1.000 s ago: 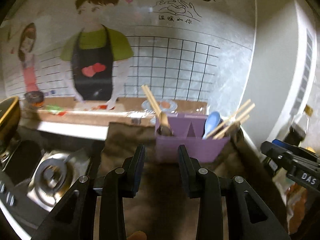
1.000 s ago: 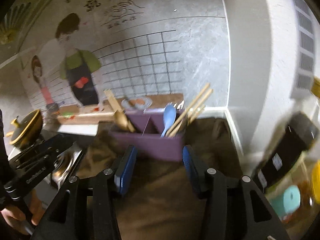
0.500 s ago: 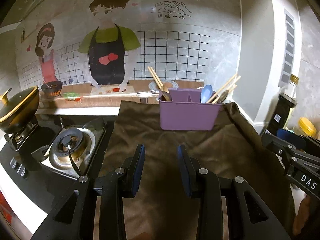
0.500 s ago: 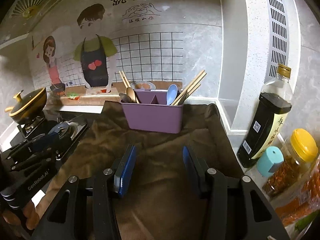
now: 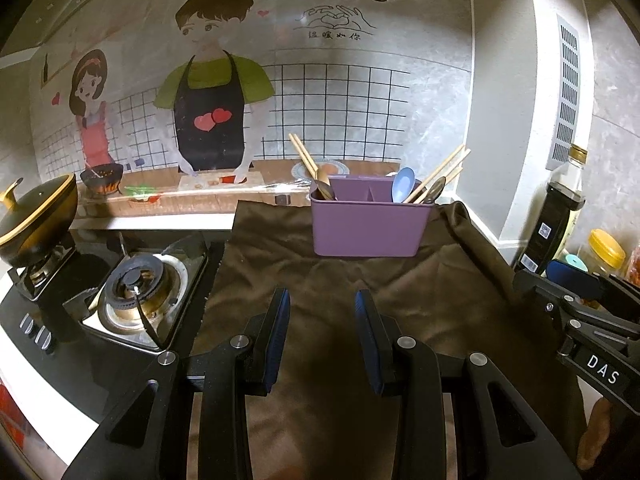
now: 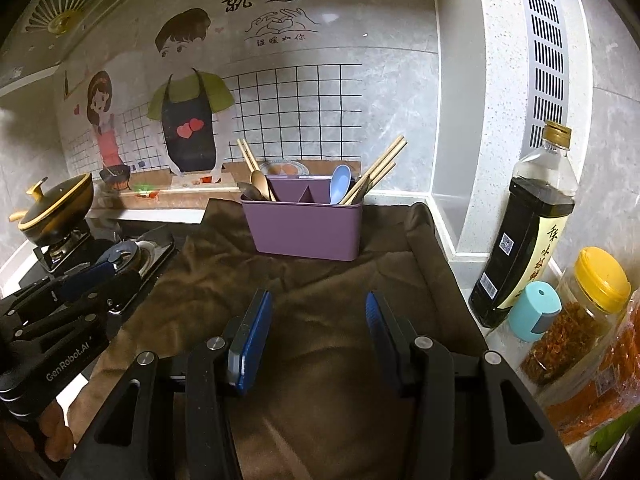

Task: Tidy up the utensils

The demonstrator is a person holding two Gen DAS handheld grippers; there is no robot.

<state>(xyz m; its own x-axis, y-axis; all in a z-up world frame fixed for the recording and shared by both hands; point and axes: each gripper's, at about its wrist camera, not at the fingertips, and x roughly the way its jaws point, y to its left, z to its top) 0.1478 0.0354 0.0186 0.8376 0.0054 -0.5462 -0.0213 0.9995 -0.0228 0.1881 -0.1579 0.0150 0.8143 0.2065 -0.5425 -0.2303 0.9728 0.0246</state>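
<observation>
caddy (image 5: 366,230) purple | cloth (image 5: 360,280) brown | spoon (image 5: 403,189) light blue | jar lid (image 6: 603,274) yellow

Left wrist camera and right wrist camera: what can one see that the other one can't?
Only the left wrist view shows the whole gas burner and the stove knobs. Only the right wrist view shows the full sauce bottle and the orange packets beside the yellow-lidded jar. Both show the purple caddy holding chopsticks and a blue spoon, the brown cloth, and the black pot.
</observation>
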